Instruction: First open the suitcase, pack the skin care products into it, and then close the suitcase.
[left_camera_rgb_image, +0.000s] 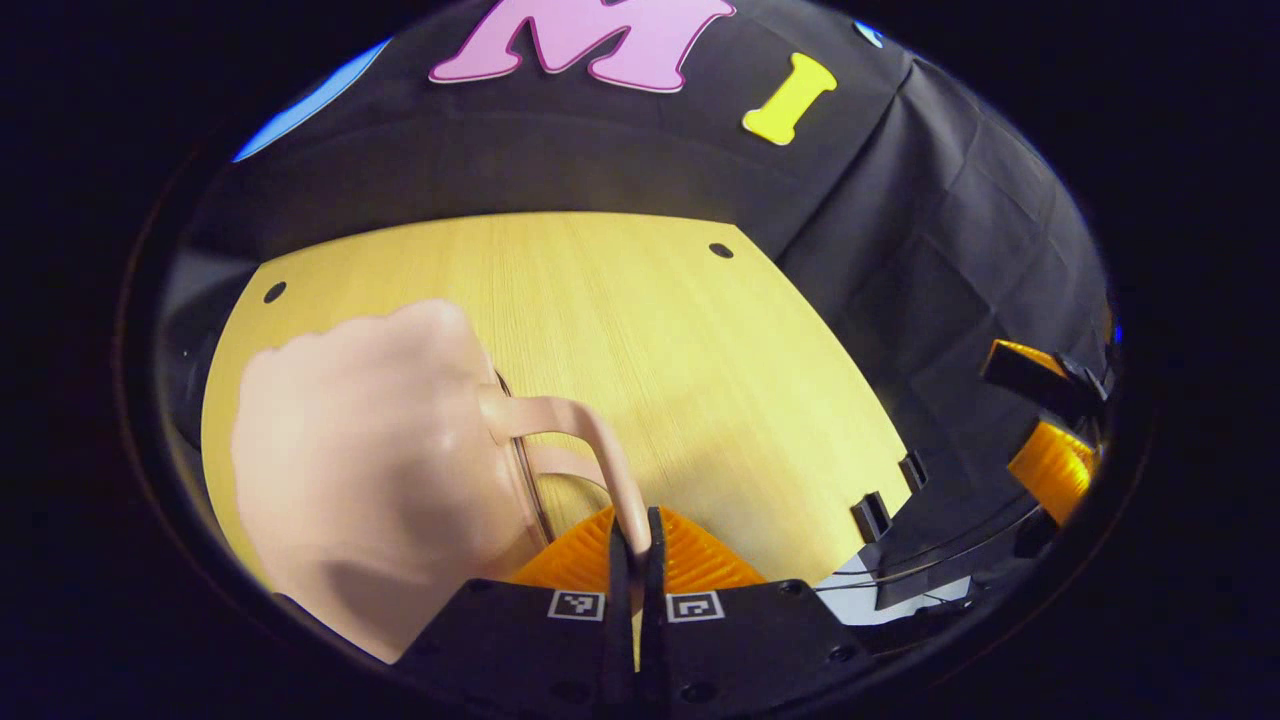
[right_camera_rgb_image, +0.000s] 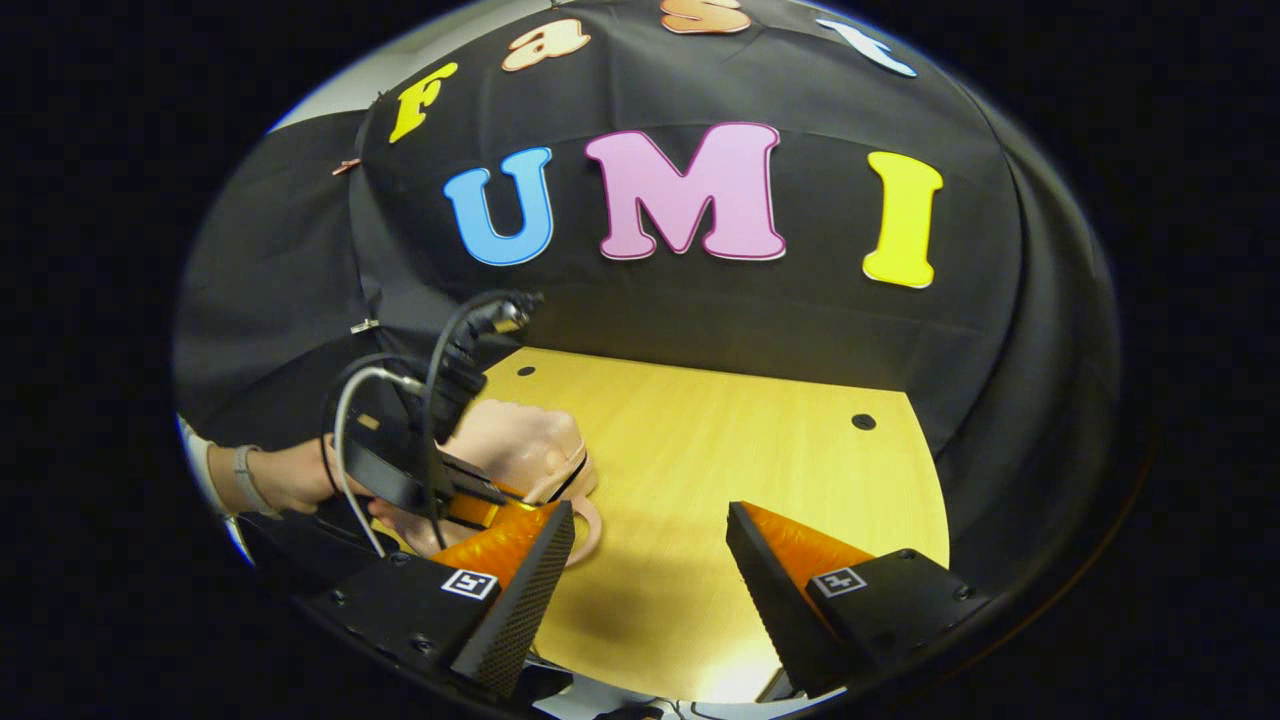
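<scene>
A small pale pink suitcase (left_camera_rgb_image: 370, 450) lies on the wooden table (left_camera_rgb_image: 650, 330) at the left of the left gripper view. Its shells meet along a dark seam. Its pink loop handle (left_camera_rgb_image: 590, 430) curves down between the fingers of my left gripper (left_camera_rgb_image: 637, 540), which is shut on it. In the right gripper view the same suitcase (right_camera_rgb_image: 520, 440) sits at the left, with the left gripper (right_camera_rgb_image: 480, 505) against its near side. My right gripper (right_camera_rgb_image: 650, 540) hangs open over bare table, to the right of the suitcase, holding nothing.
A hand (right_camera_rgb_image: 290, 480) with a wristband holds the left gripper, and cables (right_camera_rgb_image: 440, 370) arch above it. The table (right_camera_rgb_image: 720, 450) ends at the black cloth wall behind and to the right. The right gripper (left_camera_rgb_image: 1050, 420) sits past the table's right edge in the left gripper view.
</scene>
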